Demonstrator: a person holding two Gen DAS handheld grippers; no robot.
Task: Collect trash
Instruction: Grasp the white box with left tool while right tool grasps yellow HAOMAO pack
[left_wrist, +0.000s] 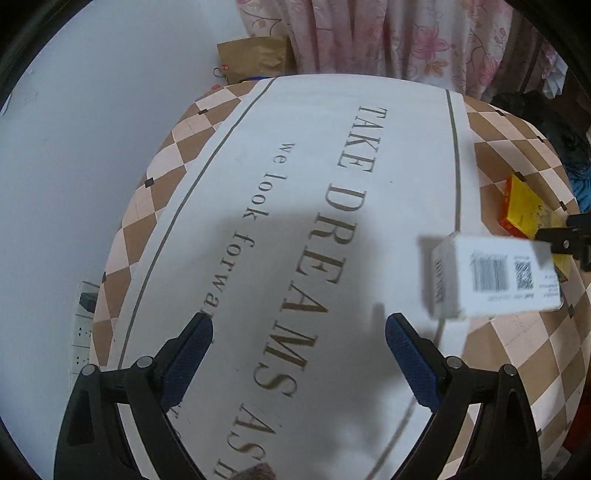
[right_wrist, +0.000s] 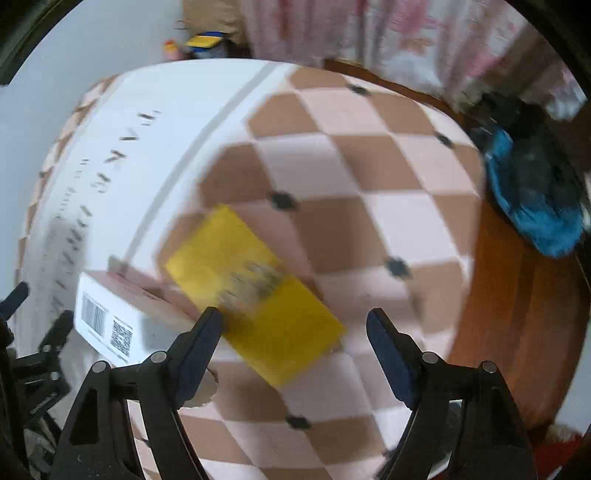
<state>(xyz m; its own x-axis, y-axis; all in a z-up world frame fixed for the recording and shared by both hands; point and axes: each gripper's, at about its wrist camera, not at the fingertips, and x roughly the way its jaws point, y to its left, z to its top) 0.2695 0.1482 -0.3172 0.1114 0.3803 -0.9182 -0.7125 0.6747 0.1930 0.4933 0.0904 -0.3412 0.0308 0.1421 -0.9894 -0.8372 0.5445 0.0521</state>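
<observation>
Even indoor light, no glare. A soft shadow falls on the tablecloth (left_wrist: 280, 236). Right wrist view is motion-blurred; fisheye bends and darkens both edges.

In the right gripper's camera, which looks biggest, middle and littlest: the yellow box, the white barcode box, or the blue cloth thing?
1. Yellow box, largest.
2. and 3. White barcode box and blue cloth look about alike; the box is partly hidden and the cloth lies farther away, so their order is unsure.

A home: floral curtains (left_wrist: 388, 37) at the far side, a slogan tablecloth (left_wrist: 295, 221) (checkered borders), wood floor (right_wrist: 517, 314).
</observation>
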